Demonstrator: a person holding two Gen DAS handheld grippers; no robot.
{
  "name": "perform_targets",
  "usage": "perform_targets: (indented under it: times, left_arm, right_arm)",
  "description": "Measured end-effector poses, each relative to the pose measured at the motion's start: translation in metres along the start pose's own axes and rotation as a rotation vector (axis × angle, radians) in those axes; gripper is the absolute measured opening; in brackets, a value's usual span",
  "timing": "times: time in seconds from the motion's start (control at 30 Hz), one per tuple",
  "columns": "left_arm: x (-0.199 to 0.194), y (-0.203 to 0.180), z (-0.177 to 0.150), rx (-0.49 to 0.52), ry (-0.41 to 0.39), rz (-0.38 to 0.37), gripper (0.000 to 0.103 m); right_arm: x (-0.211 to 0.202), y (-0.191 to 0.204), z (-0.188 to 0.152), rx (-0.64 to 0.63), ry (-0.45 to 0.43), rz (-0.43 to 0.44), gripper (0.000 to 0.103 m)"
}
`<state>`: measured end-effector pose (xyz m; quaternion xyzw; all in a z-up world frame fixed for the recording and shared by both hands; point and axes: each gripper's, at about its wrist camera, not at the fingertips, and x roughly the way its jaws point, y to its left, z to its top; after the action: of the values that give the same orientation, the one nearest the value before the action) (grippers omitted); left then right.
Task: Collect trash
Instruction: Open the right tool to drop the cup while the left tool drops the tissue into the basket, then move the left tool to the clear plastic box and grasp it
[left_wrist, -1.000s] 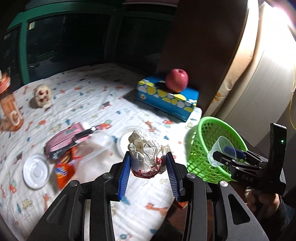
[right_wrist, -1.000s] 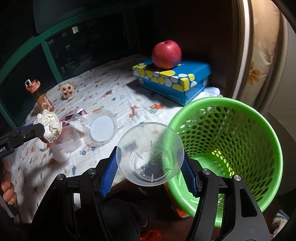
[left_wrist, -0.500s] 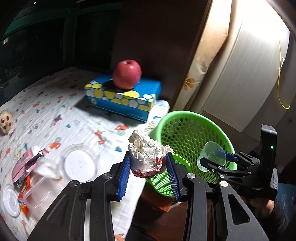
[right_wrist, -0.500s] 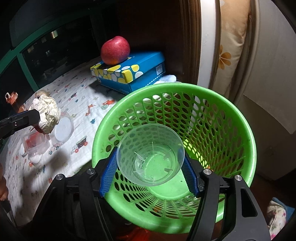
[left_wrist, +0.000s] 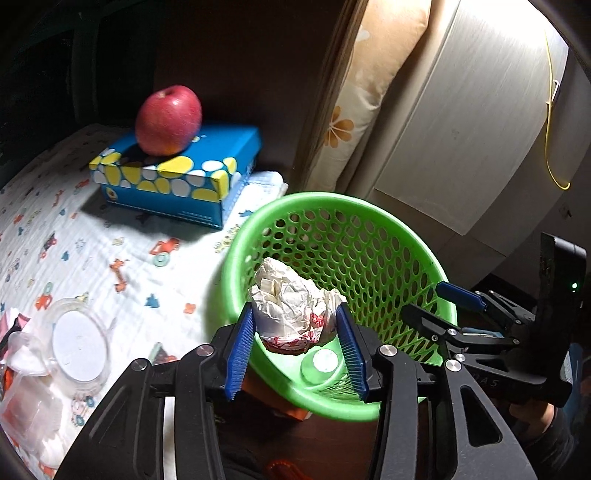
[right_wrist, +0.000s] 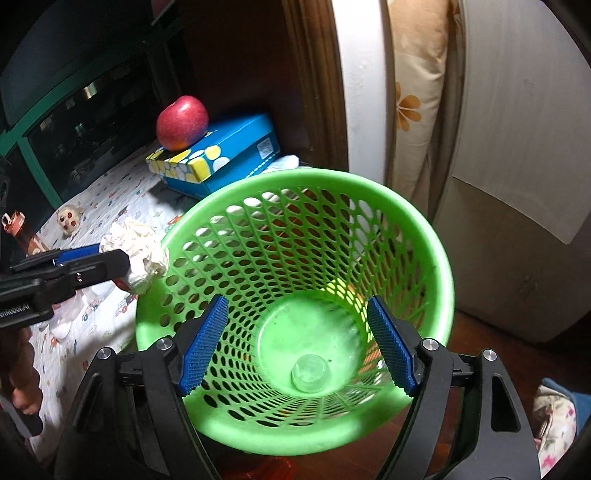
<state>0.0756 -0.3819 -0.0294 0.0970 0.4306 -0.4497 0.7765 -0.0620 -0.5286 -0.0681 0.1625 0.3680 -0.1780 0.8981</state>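
Observation:
A green mesh basket (left_wrist: 332, 201) (right_wrist: 295, 177) stands on the floor beside the bed. My left gripper (left_wrist: 295, 332) hangs over its near rim with a crumpled white paper wad (left_wrist: 291, 306) between the blue pads. The jaws are opening, and the pads still touch the wad. In the right wrist view the wad (right_wrist: 136, 251) sits at the left gripper's tip (right_wrist: 110, 258), just over the basket's left rim. My right gripper (right_wrist: 297, 332) (left_wrist: 439, 306) is above the basket, its jaws opening wide with nothing between them. A clear plastic cup (right_wrist: 310, 376) (left_wrist: 325, 363) lies on the basket's bottom.
A red apple (left_wrist: 168, 120) rests on a blue and yellow tissue box (left_wrist: 177, 177) on the patterned sheet (left_wrist: 92, 258). Clear lids and containers (left_wrist: 79, 343) lie at the left. A floral cushion (left_wrist: 354, 110) and a white cabinet (left_wrist: 461, 129) stand behind the basket.
Both grippers swung from the bed to above the basket. The right one opened and the cup fell to the basket's bottom. The left one's jaws have widened around the wad.

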Motion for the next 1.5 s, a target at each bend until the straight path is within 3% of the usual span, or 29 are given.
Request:
perform_targets:
  times: [0.27, 0.33, 0.6, 0.97, 1.5]
  left_arm:
    - [0.023, -0.011, -0.005, -0.008, 0.049, -0.023, 0.056]
    - [0.024, -0.014, -0.006, -0.013, 0.051, -0.032, 0.063]
    - [0.008, -0.010, -0.014, -0.022, 0.022, -0.010, 0.063]
    - [-0.045, 0.046, -0.047, -0.109, -0.042, 0.157, 0.063]
    - [-0.140, 0.188, -0.120, -0.357, -0.143, 0.459, 0.063]
  right_arm:
    - [-0.007, -0.018, -0.001, 0.028, -0.007, -0.005, 0.078]
    - [-0.009, -0.019, -0.001, 0.029, -0.010, -0.003, 0.078]
    - [-0.019, -0.015, -0.001, 0.022, -0.032, 0.003, 0.079]
    - [-0.017, 0.036, -0.001, -0.040, -0.039, 0.062, 0.081]
    - [0.005, 0.151, -0.004, -0.176, 0.003, 0.187, 0.081]
